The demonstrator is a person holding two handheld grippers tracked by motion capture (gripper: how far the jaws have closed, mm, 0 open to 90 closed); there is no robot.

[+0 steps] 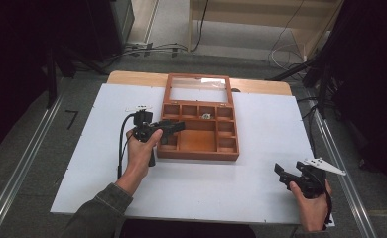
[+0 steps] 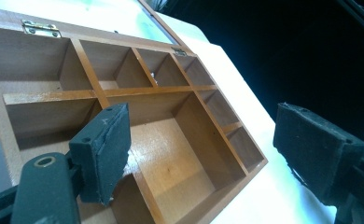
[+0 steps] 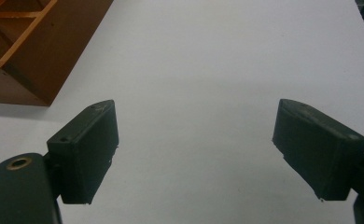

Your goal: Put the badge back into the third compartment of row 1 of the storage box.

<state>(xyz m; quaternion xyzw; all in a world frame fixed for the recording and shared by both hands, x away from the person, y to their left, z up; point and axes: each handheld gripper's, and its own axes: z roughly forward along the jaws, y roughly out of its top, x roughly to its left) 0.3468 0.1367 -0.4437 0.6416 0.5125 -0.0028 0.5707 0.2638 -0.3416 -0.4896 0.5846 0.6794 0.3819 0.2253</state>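
Open wooden box at frame centre on white table, lid laid back toward top.

Small silvery item in a top-row compartment, too small to ID. Left gripper at box's left edge, centre-left of frame, jaws wide apart over the compartments, nothing between. Right gripper lower right, well apart from box, jaws spread w/ bare table between. Grey floor, cables along top.

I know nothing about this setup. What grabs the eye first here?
A wooden compartment box sits open mid-table, its glass lid laid back, with a small object in one top cell. The left claw hovers open over its left side, while the right claw waits open near the table's right corner.
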